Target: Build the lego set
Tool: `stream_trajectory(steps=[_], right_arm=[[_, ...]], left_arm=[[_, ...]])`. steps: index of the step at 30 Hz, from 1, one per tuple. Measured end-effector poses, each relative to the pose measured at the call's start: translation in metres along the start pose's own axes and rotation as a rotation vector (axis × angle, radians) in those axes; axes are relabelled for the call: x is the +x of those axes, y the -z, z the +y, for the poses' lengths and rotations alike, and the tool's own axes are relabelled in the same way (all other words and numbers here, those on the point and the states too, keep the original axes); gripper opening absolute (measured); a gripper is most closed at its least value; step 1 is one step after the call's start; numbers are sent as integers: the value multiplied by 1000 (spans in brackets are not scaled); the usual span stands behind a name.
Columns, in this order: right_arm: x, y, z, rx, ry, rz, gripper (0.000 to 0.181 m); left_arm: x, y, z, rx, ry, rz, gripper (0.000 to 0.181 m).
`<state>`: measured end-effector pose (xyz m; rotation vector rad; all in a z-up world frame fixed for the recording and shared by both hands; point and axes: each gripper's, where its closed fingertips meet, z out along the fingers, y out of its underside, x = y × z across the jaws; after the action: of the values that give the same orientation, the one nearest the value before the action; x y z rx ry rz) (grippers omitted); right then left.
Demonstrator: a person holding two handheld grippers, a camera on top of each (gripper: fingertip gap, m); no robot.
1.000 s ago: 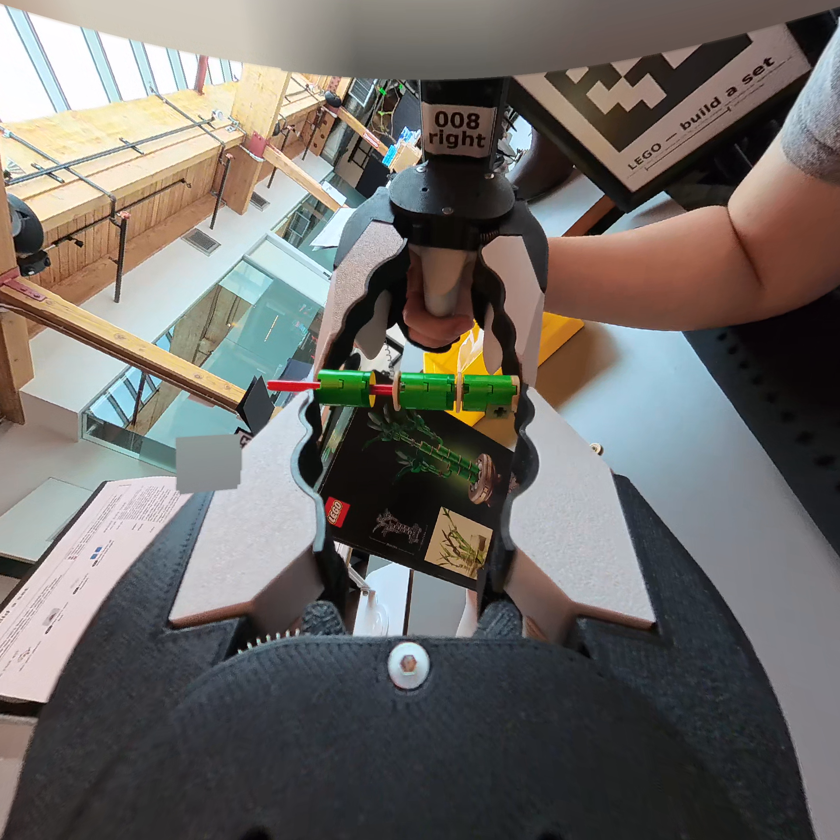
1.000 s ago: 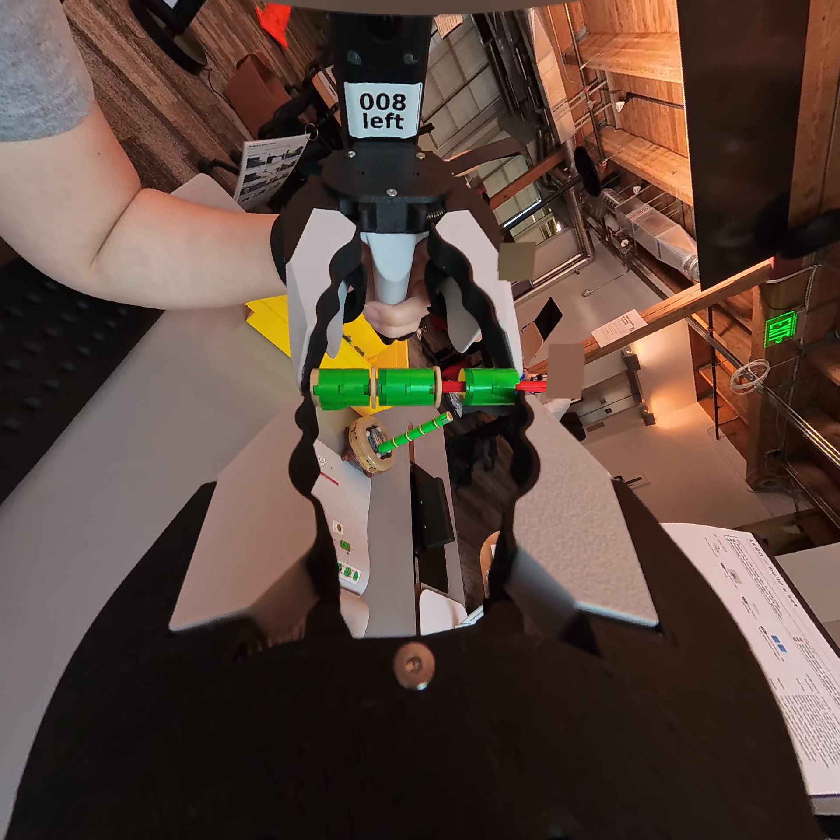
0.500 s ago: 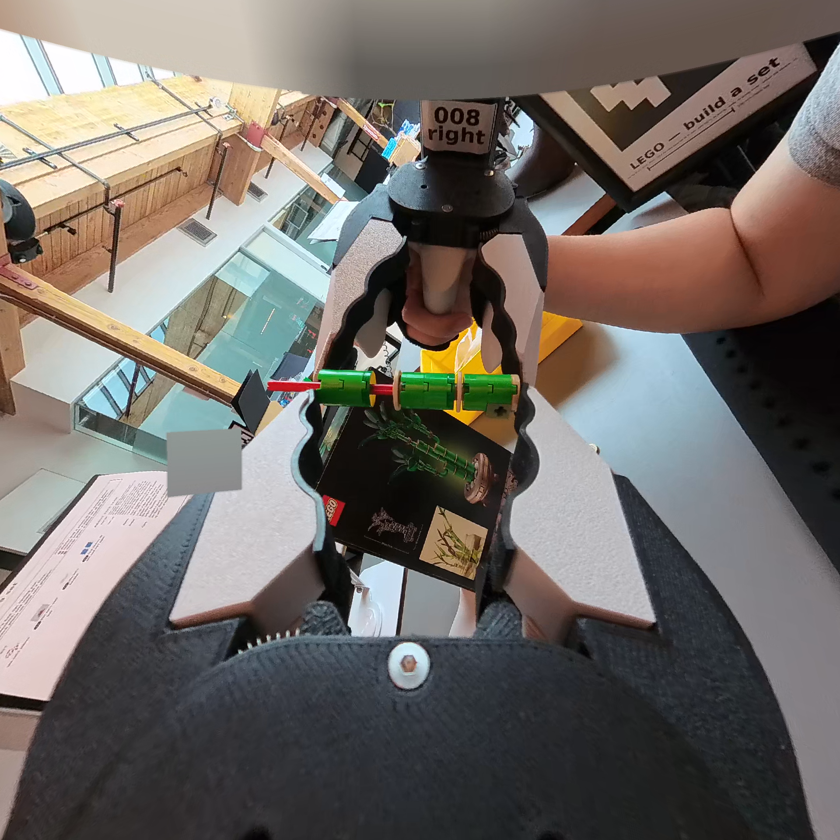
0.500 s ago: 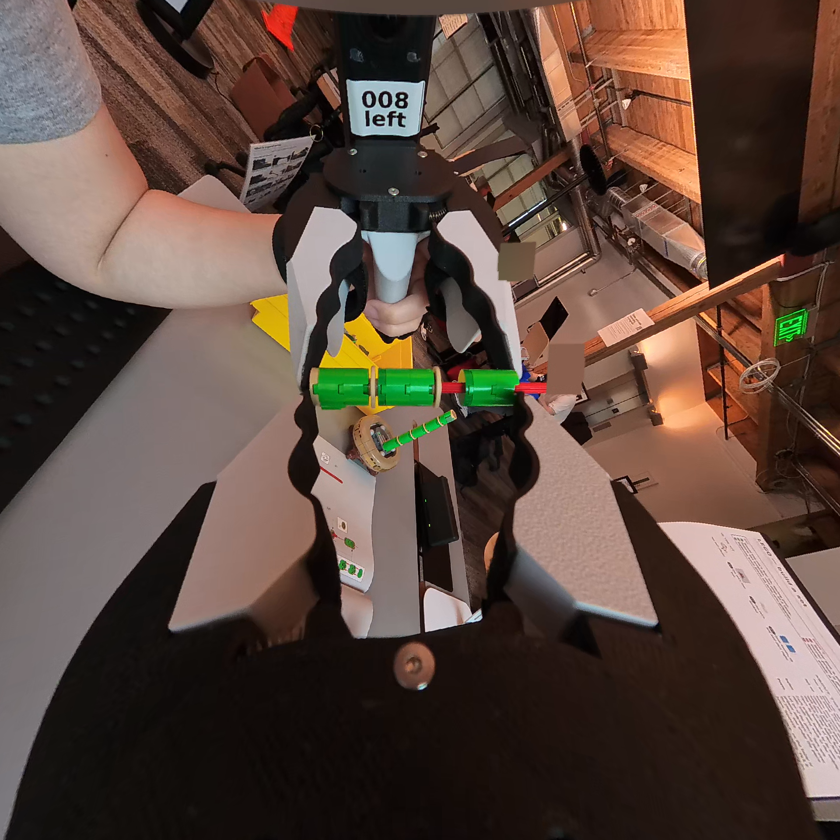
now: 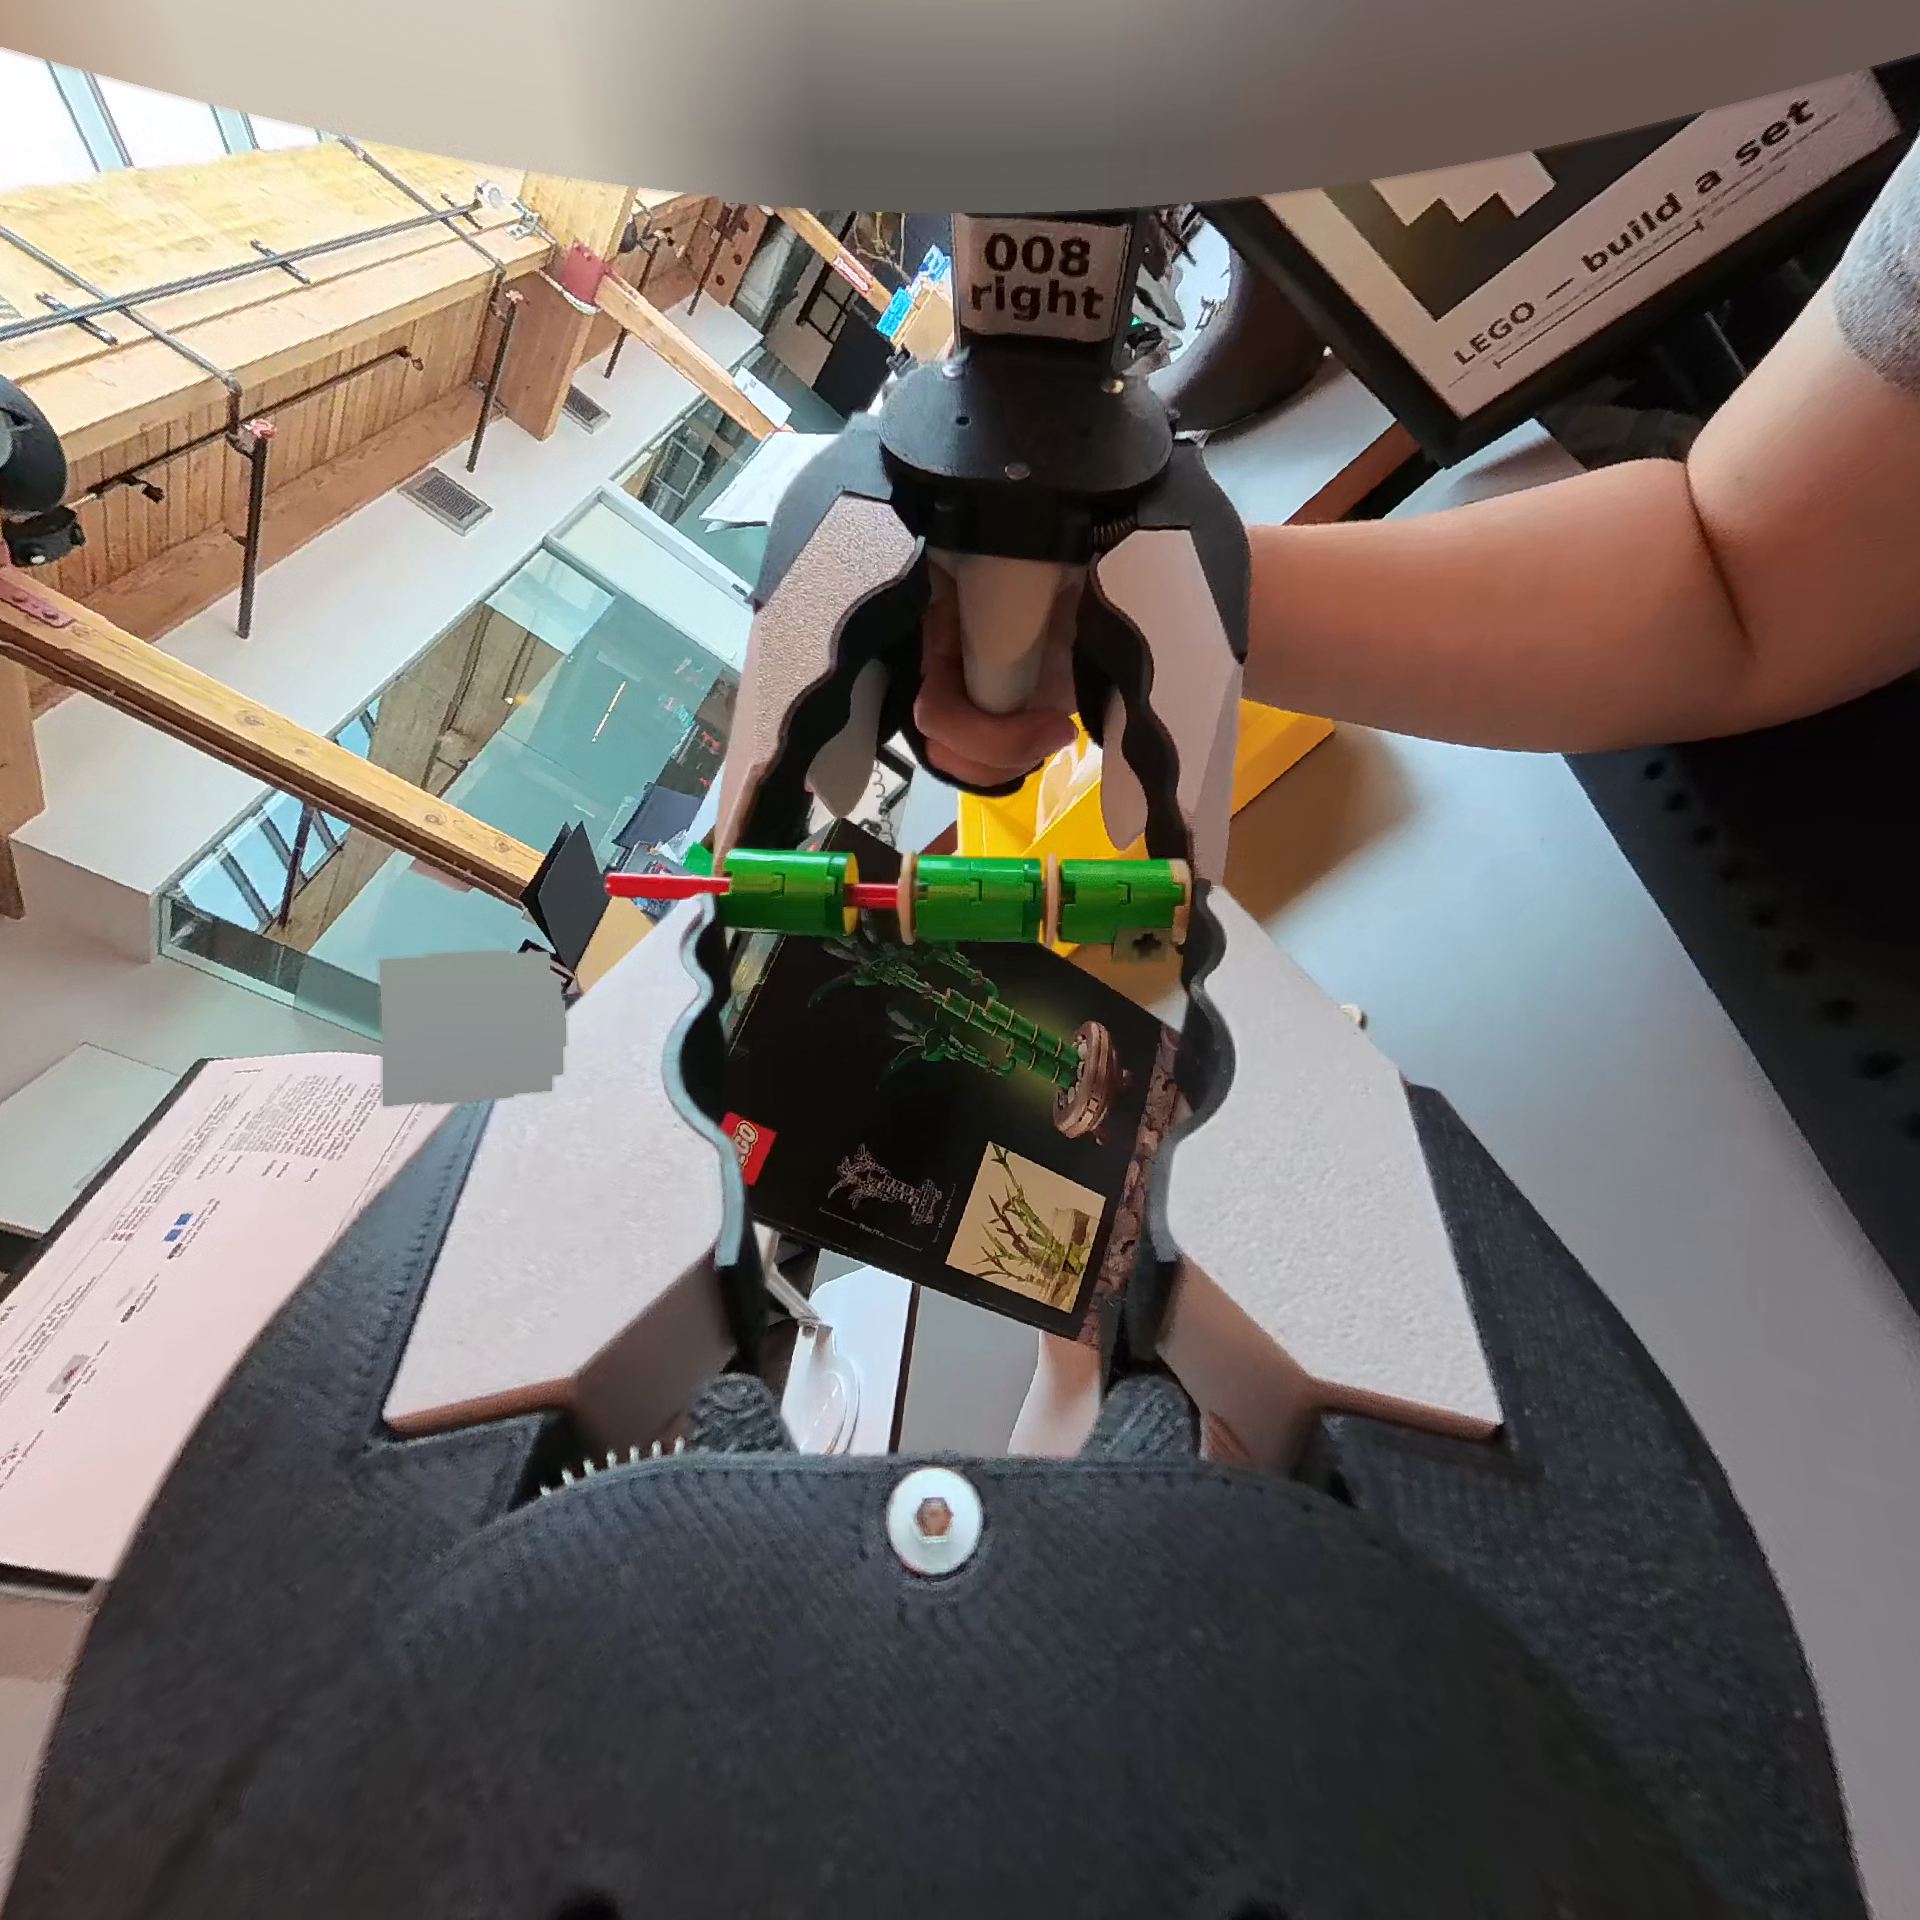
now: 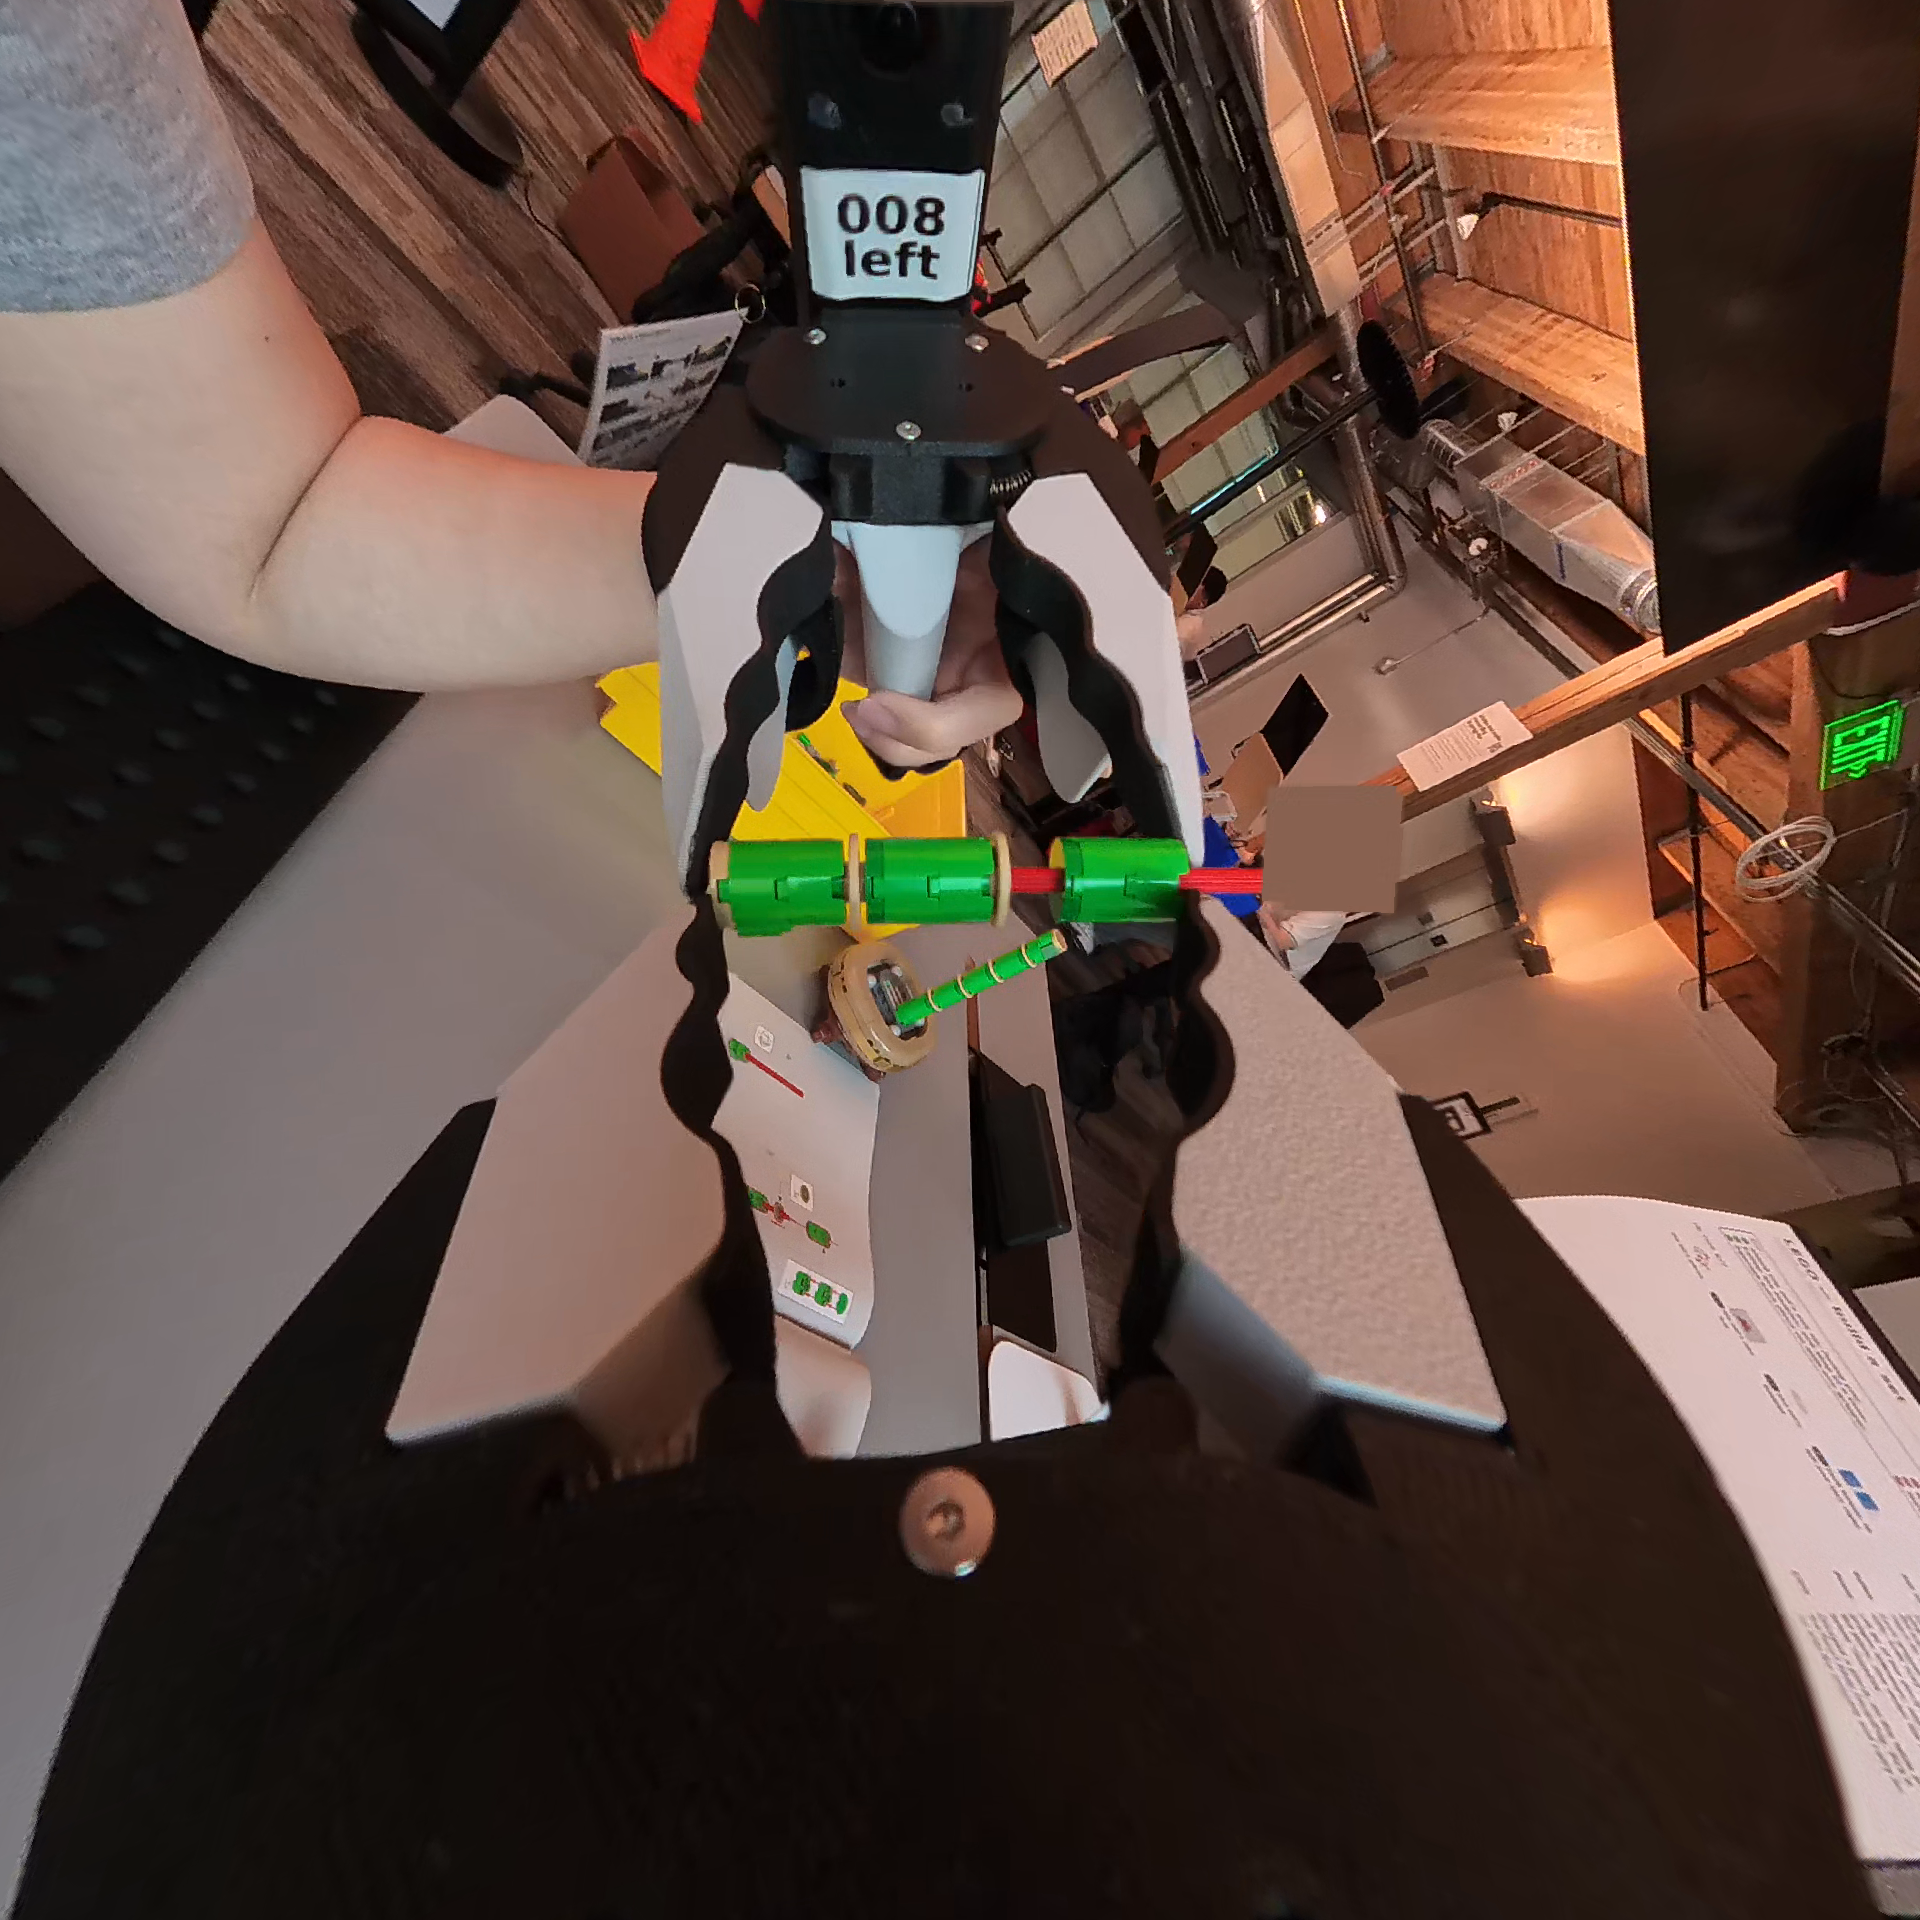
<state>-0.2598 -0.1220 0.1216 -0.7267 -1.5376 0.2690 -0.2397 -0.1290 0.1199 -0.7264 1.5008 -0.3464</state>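
While both are facing each other, I am clamping my left gripper [image 5: 951, 902] and right gripper [image 6: 951, 896] on the green bamboo stalk [image 5: 951, 896].

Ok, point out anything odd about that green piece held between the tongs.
One green segment sits apart from the other two on the red axle, leaving bare axle between them. Otherwise nothing stands out.

White printed tag [image 5: 1042, 275] on right gripper [image 5: 954, 888]; red logo [image 5: 750, 1146] on black box [image 5: 935, 1164]; green lit sign [image 6: 1860, 740] in background.
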Motion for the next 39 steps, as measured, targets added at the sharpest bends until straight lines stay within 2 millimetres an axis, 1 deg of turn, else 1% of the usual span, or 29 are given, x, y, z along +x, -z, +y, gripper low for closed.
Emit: stream_trajectory(steps=[3,5,7,8,9,11,14,16,18,20,25,30,35,39], right_arm=[[-1,-1,8,-20,-21,-11,85],[-4,-5,22,-70,-51,-28,85],[-14,-10,35,-97,-104,-63,85],[-23,-13,41,-94,-137,-81,85],[-33,-16,47,-85,-167,-87,85],[-60,-22,58,-57,-256,-103,86],[-108,-29,79,-51,-387,-130,86],[-136,-32,97,-102,-422,-148,86],[-157,-34,111,-146,-435,-152,86],[-170,-36,121,-155,-467,-150,86],[-186,-43,134,-143,-560,-196,86],[-198,-49,143,-157,-592,-229,86],[-198,-49,143,-164,-557,-201,86],[-203,-49,146,-200,-517,-207,86]], left_arm=[[0,-2,6,-15,18,1,86],[1,-5,19,-62,60,4,86],[8,-7,34,-100,118,13,86],[15,-7,41,-106,150,17,86],[24,-6,49,-104,177,21,86],[47,-3,62,-89,252,44,86],[92,-2,88,-96,379,93,86],[121,-4,107,-130,430,123,87],[142,-7,123,-161,449,149,87],[156,-9,134,-184,464,174,87],[171,-9,151,-216,577,218,88],[184,-7,165,-267,619,253,88],[183,-7,165,-233,582,233,88],[189,-8,168,-251,556,231,89]])
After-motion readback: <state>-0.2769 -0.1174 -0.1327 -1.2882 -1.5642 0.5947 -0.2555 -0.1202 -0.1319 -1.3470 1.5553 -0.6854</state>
